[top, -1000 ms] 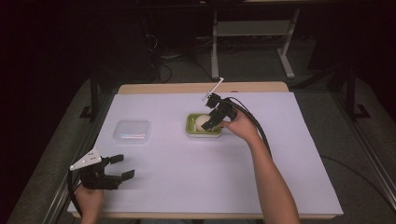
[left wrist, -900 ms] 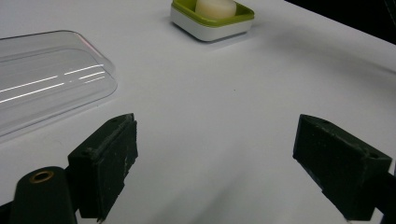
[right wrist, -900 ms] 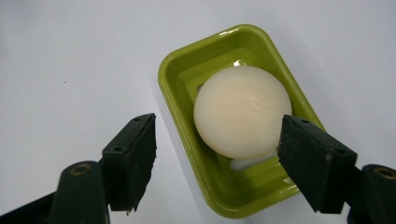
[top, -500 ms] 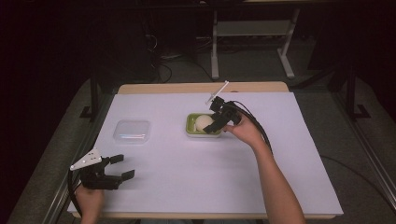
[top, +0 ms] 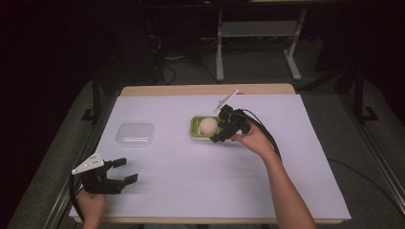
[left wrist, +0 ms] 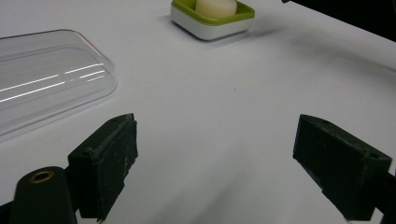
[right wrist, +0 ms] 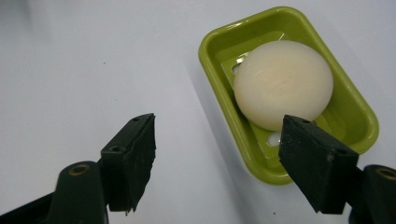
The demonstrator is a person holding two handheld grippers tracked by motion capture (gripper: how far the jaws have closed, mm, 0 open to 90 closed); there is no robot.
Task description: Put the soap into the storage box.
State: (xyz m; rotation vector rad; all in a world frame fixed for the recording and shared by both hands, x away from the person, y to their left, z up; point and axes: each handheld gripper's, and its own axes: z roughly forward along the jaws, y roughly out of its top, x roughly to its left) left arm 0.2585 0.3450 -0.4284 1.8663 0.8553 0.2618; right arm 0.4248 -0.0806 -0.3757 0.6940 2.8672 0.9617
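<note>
Right gripper view: my right tongs (right wrist: 217,158) hang released just beside the green dish (right wrist: 219,51) holding a round white soap (right wrist: 282,88). Far away, my left tongs (top: 119,171) also gape, near a clear lid (top: 135,134).

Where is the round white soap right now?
The soap sits in the green dish near the middle of the table in the high view, just left of the right tool, whose open jaws are beside it.

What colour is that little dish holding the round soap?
Lime green dish, white outside; clearest in the right gripper view.
</note>
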